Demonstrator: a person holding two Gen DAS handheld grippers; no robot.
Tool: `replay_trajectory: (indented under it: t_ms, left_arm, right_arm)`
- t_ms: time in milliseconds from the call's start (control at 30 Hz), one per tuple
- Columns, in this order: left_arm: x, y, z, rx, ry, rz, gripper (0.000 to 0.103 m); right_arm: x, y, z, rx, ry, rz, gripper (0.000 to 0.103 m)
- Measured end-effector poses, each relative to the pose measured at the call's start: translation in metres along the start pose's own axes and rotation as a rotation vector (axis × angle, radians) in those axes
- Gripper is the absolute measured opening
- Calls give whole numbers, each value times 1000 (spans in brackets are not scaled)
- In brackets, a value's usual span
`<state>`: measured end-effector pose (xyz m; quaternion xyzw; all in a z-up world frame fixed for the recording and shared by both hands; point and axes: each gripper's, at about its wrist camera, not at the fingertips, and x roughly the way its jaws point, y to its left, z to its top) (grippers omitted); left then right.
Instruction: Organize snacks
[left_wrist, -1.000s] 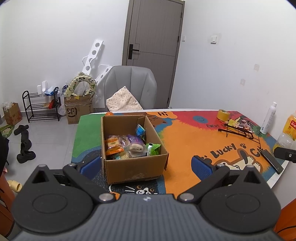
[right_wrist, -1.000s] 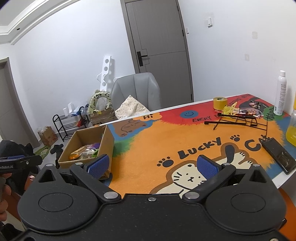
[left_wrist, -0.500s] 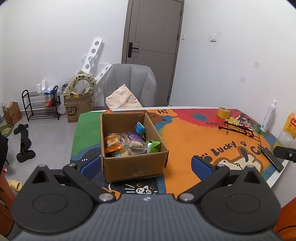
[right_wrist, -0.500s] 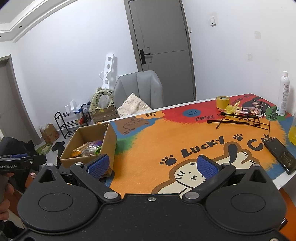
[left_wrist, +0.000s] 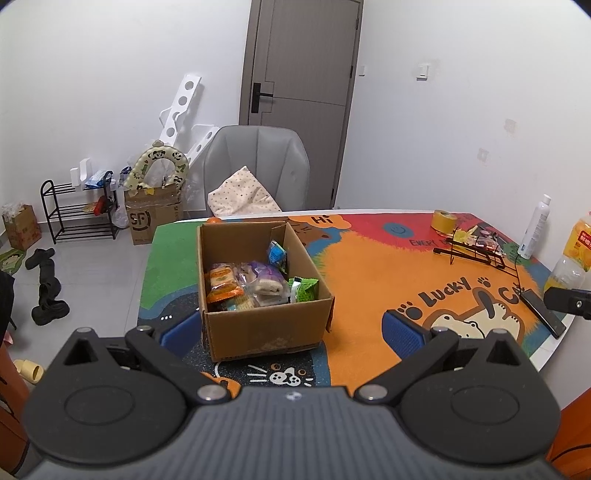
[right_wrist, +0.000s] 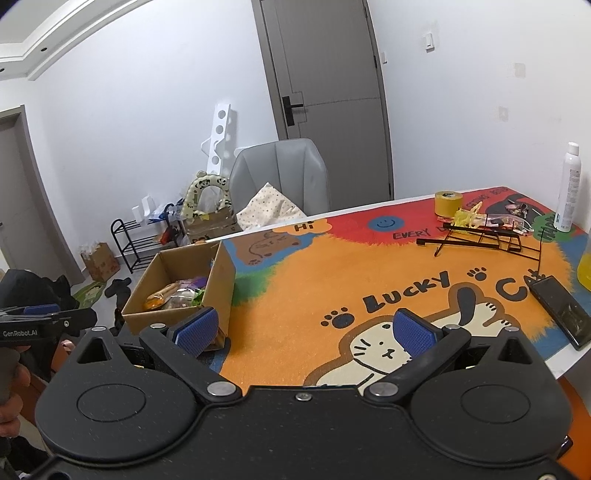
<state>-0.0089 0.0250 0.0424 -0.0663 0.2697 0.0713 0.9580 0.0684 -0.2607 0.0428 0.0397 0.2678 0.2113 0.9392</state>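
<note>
An open cardboard box (left_wrist: 258, 328) stands on the colourful cat table mat (left_wrist: 369, 266). It holds several wrapped snacks (left_wrist: 255, 282), orange, purple, blue and green. My left gripper (left_wrist: 291, 334) is open and empty, back from the box and above its near side. In the right wrist view the box (right_wrist: 181, 280) is at the left. My right gripper (right_wrist: 306, 330) is open and empty above the mat, to the right of the box.
A black wire rack (right_wrist: 484, 240), yellow tape roll (right_wrist: 448, 203), white spray bottle (right_wrist: 569, 188) and dark phone (right_wrist: 561, 310) lie at the table's right. A yellow drink bottle (left_wrist: 576, 254) stands at the right edge. A grey chair (left_wrist: 258, 170) is behind the table.
Both grippers have drawn back and risen slightly, so the box and table look smaller and lower. The jaws stay open and nothing was picked up.
</note>
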Motion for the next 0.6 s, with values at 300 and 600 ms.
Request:
replay_trajectory:
  t_ms: [300,600]
  left_arm:
    - [-7,0,-1,-5,-35,-9,103]
    - [-4,-1,-1,2,-23,-8,103]
  right_arm:
    - [0,-1,-1,-6,9,1,103]
    - [1,-1,-2,-6,16,1,103]
